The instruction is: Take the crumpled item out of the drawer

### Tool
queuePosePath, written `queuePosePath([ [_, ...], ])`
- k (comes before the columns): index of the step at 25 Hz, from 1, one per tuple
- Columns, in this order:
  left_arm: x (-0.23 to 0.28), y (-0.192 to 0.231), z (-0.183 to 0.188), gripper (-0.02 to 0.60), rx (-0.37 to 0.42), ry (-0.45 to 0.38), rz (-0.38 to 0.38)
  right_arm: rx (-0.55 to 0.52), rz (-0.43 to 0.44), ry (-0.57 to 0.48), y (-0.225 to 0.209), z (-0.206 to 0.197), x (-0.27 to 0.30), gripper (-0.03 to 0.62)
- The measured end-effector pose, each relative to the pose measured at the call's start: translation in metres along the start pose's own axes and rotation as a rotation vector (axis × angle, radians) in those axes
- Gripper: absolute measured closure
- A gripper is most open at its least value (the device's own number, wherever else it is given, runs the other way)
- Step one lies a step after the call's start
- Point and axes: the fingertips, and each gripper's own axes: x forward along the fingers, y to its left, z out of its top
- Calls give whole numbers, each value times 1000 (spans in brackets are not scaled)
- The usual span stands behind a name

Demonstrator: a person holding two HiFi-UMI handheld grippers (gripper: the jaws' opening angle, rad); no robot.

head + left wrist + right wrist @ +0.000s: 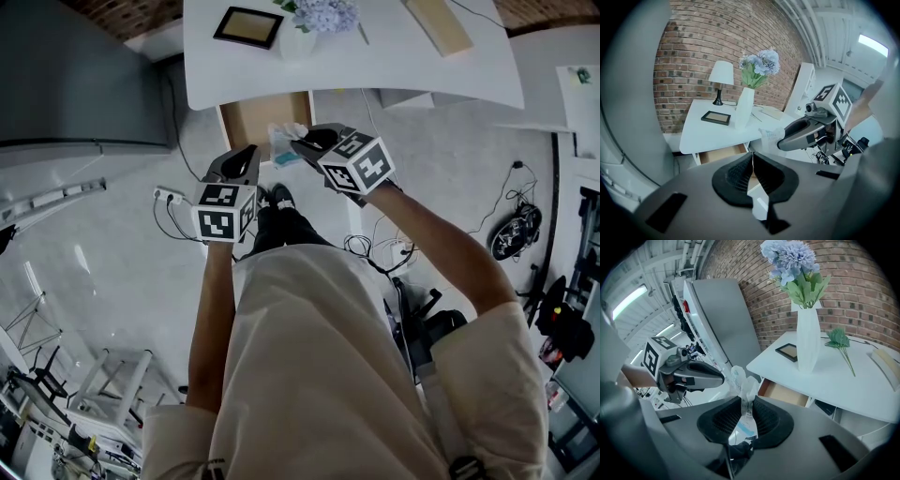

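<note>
The crumpled item [742, 380] is a clear plastic wrapper with blue print, pinched between the pads of my right gripper [745, 414], which is shut on it. In the head view the wrapper [283, 143] hangs in the air in front of the open wooden drawer [265, 116], at the tip of the right gripper [300, 143]. My left gripper [245, 156] hovers beside it on the left, below the drawer. In its own view the left gripper [751, 165] has its jaws together with nothing between them. The drawer [723, 154] looks empty inside.
The white table [394, 66] carries a white vase of blue flowers [807, 341], a dark picture frame [247, 26], a lamp [720, 77] and a pale board [439, 24]. A grey cabinet [75, 75] stands at the left. Cables and a power strip [169, 197] lie on the floor.
</note>
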Motion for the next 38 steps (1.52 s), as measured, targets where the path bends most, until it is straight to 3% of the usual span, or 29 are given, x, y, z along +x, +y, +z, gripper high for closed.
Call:
queuePosePath([
  [16,3,-6,-1,565,18,13,-35,-25,-9,27,-6,6,2,499],
  [38,-2,2,6,565,28,12,-21,-13,-4,18,-7,17,2,499],
])
